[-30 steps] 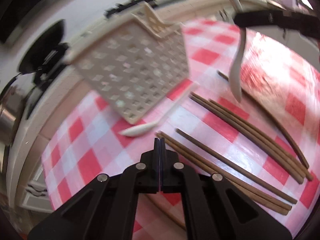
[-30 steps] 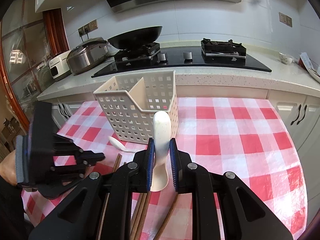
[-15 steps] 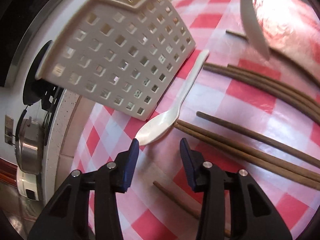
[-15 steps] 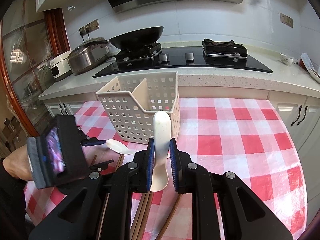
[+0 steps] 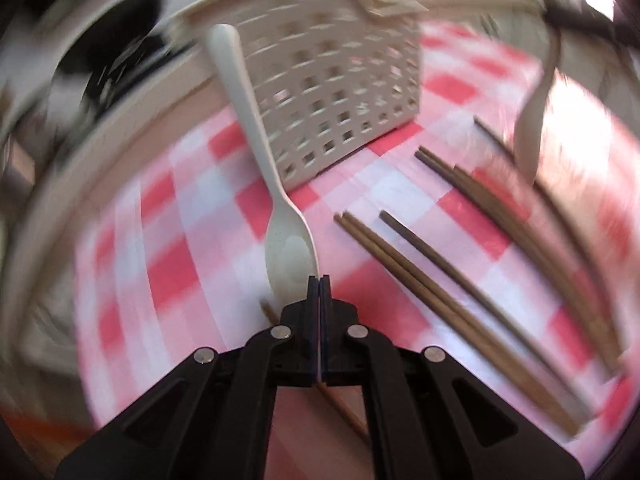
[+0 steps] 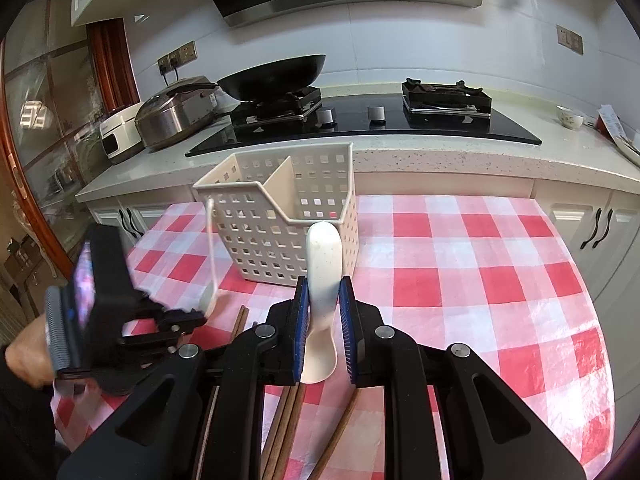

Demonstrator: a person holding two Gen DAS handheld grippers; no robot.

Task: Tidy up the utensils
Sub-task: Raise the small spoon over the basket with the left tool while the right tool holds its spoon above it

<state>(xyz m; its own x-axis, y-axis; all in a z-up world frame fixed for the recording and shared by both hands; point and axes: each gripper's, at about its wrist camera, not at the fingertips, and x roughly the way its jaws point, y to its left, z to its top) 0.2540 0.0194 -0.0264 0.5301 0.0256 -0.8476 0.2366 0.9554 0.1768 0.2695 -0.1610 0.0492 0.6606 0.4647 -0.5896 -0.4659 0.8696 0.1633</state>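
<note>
The cream perforated plastic utensil basket (image 6: 280, 216) stands upright on the red-and-white checked tablecloth (image 6: 480, 272), its slanted divider splitting it into two compartments, and both look empty from the right wrist view.

Left gripper (image 5: 319, 280) first: its jaws are clenched tight, pads meeting on the edge of the bowl of a slim cream plastic spoon (image 5: 256, 140). That spoon sticks up and away from the fingertips, handle end high, in front of the basket's left face. The left wrist view is smeared with motion, so I can't be sure how much of the bowl rim is actually pinched, but the right wrist view shows the same spoon standing near-vertical just left of the basket, off the cloth.

Right gripper (image 6: 324, 300) now: jaws partly closed, blue pads grasping a second cream spoon, a broad short one (image 6: 322, 276), by its sides. It hangs in front of the basket's near wall, below the rim, not inside.

Nearer the camera than the basket, several dark brown wooden chopsticks (image 5: 432, 276) lie loose on the cloth in rough diagonal rows.

Behind the basket runs the pale speckled countertop (image 6: 440, 160) with a black gas hob (image 6: 360, 128), a black wok (image 6: 272, 76) on its left burner.
</note>
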